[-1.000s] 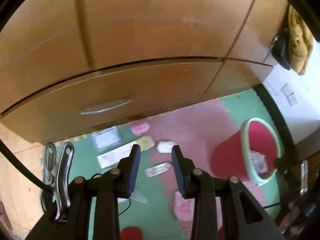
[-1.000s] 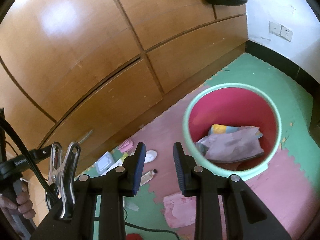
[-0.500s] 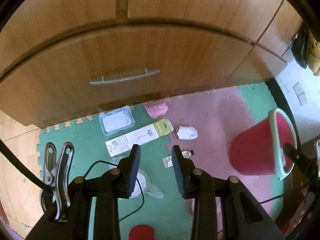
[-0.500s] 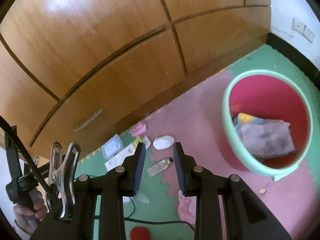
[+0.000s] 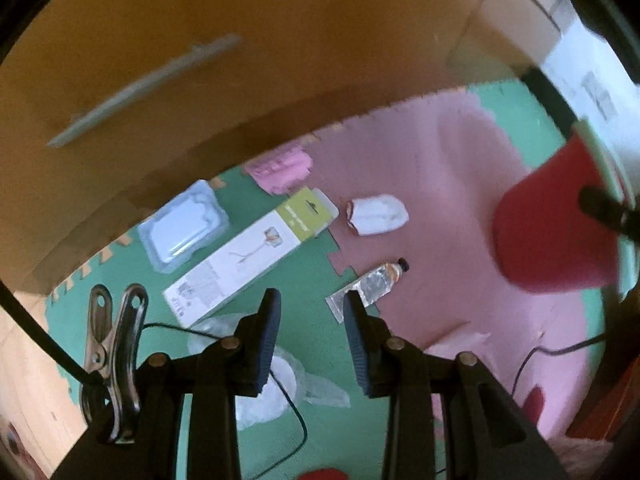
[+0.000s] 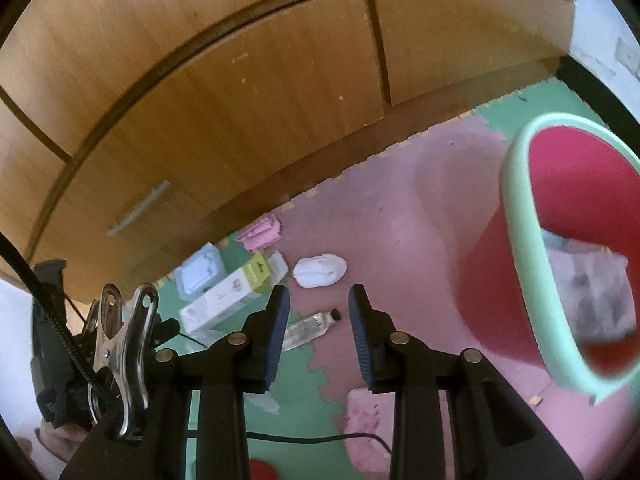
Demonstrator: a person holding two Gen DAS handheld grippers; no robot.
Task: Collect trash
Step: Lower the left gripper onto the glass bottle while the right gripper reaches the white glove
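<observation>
Several pieces of trash are seen lying on the foam floor mat [image 5: 312,280] in front of the wooden cabinet [image 6: 248,92], so most of the collecting is judged to be left. Some crumpled paper [image 6: 592,284] is already held inside the red bin [image 6: 500,288], which stands on the pink part of the mat at the right.

Still on the floor are a long white box [image 5: 248,256] with a green end, a clear plastic tray [image 5: 184,226] beside it, a pink packet [image 5: 280,168] close to the cabinet base, a white wad [image 5: 378,214], a squeezed tube [image 5: 372,284] with a dark cap, a crumpled clear bag [image 5: 276,380] near the bottom of the left view, and a pink scrap [image 6: 368,424] low in the right view. A thin black cable [image 6: 320,438] is laid across the mat.

The left gripper [image 5: 310,320] is pointed steeply down at the mat; its jaws are parted to a moderate gap, nothing is held between them, and nothing is touched. The tube is seen just past the tip of one finger. The right gripper [image 6: 318,316] is likewise empty, its jaws are opening, and the tube is framed in the gap well beyond them, not gripped.
</observation>
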